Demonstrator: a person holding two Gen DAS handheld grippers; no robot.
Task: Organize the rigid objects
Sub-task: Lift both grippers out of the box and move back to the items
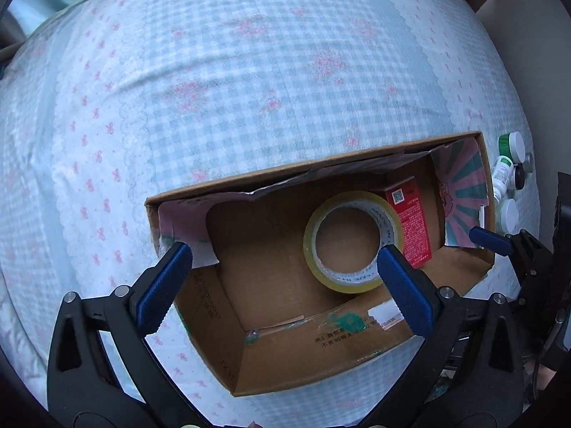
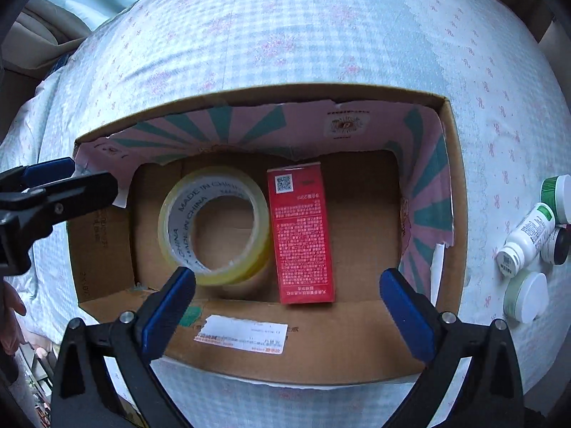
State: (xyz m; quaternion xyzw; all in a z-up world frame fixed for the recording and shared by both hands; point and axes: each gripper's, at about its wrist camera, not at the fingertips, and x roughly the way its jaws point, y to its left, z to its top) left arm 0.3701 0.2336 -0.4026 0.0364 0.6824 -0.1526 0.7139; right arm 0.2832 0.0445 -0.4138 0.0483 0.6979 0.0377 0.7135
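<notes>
An open cardboard box [image 2: 321,346] lies on the bed; it also shows in the left wrist view [image 1: 314,363]. Inside lie a roll of yellow tape [image 2: 214,224] and a red carton [image 2: 303,235], side by side; both show in the left wrist view, tape [image 1: 351,240] and carton [image 1: 414,224]. My left gripper [image 1: 285,281] is open and empty above the box's left part. My right gripper [image 2: 287,303] is open and empty above the box's near wall. Right of the box lie a white bottle [image 2: 528,239] and several small jars [image 2: 526,296].
The bed is covered by a blue checked sheet with pink bows [image 2: 285,35]. The bottle and jars show at the right edge of the left wrist view [image 1: 510,174]. The left gripper's finger [image 2: 53,192] reaches in at the left of the right wrist view.
</notes>
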